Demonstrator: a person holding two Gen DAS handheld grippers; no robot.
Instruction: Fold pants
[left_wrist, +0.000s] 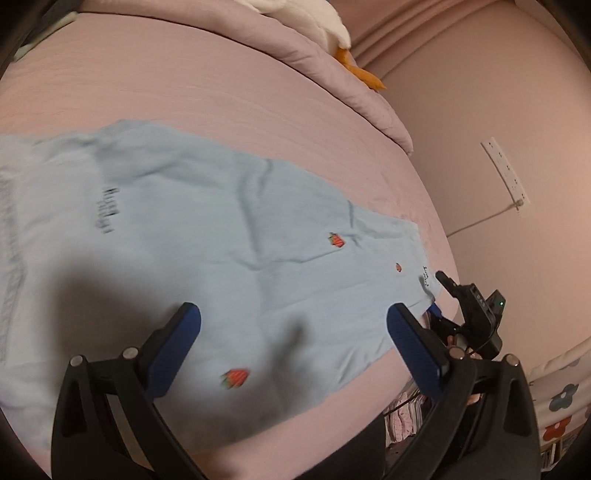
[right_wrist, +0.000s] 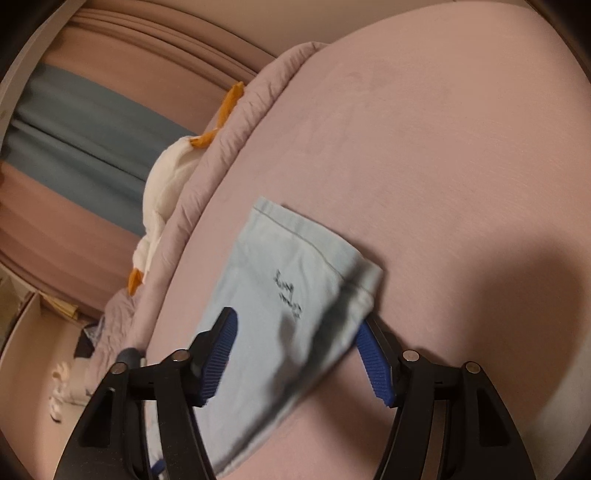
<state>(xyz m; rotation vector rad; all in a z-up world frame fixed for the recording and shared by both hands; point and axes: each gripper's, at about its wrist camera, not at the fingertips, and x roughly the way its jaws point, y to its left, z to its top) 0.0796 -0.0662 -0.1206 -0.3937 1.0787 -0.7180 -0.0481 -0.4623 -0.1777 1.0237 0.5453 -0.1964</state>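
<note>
Here one pair of pale-blue pants (left_wrist: 229, 236) with three visible strawberries lies between both grippers' wide-open jaws.

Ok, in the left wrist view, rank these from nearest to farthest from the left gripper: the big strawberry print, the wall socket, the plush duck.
From the left gripper, whose jaws stand open over the pants:
1. Big strawberry print, on the cloth just below the jaws.
2. Wall socket, off to the right on the wall.
3. Plush duck, on the bedding at the top edge.
</note>
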